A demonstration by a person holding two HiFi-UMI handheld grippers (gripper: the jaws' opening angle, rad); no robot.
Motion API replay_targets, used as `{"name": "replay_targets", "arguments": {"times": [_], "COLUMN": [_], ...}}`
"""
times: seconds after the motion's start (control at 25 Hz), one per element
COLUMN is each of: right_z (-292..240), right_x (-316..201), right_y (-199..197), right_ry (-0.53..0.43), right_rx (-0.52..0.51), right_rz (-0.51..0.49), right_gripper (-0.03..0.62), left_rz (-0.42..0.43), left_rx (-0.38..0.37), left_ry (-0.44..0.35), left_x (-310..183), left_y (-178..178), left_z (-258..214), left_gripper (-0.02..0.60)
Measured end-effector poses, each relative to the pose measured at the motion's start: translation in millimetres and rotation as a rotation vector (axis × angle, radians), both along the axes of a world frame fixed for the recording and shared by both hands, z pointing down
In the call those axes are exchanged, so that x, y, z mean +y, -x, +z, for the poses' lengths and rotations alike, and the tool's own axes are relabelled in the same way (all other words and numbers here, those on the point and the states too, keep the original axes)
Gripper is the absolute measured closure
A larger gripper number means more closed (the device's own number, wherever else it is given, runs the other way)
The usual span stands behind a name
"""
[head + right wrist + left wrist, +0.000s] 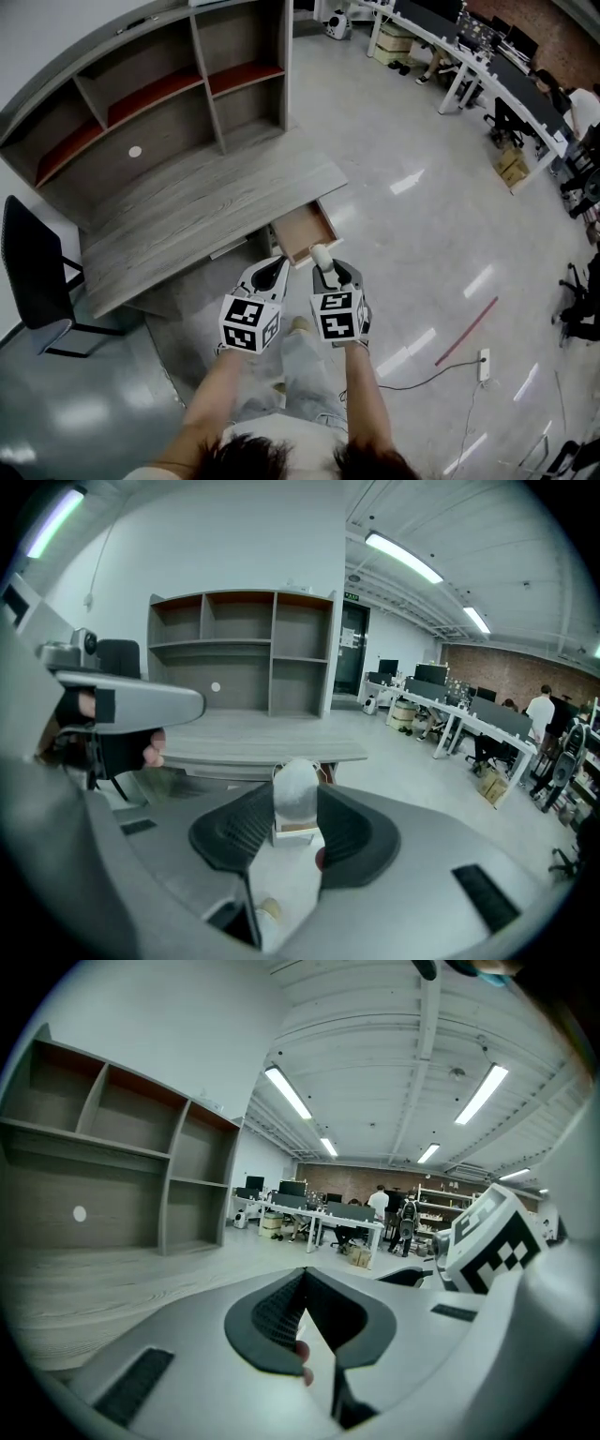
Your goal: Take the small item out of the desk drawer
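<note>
The grey wooden desk has its small drawer pulled open at the front right corner. The drawer's wooden inside looks bare. My right gripper is raised just in front of the drawer and is shut on a small white, round-topped item. In the right gripper view the item stands upright between the dark ribbed pads of the right gripper. My left gripper hovers beside it to the left. In the left gripper view, the left gripper has its jaws together and holds nothing.
A shelf hutch stands on the back of the desk. A black chair sits at the desk's left end. On the floor to the right lie a red stick and a power strip. Office desks with people fill the far right.
</note>
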State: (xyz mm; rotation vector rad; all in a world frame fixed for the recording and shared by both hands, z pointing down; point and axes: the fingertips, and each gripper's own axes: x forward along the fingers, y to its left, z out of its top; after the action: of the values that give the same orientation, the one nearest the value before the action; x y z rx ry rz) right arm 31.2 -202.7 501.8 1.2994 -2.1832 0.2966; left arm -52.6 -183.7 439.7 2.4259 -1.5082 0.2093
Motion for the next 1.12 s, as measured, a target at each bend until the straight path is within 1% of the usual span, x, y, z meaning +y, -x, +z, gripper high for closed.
{"name": "replay_targets", "arguments": {"times": [0.84,1.12], "right_z": [-80.6,-108.6], "right_x": [98.2,125.1], "right_y": [7.7,11.3], "right_ry": [-0.136,-0.19], "right_rx": [-0.02,-0.053], "right_rz": [0.047,0.054], "right_gripper": [0.441,0.439], "left_rz": [0.059,0.063], "left_rx": [0.015,0.026], "left_ry": [-0.083,-0.11], "left_x": [98.0,123.1], "left_y": [9.8,10.7], "left_z": [-69.2,-87.8], "left_gripper": [0.569,0.569]}}
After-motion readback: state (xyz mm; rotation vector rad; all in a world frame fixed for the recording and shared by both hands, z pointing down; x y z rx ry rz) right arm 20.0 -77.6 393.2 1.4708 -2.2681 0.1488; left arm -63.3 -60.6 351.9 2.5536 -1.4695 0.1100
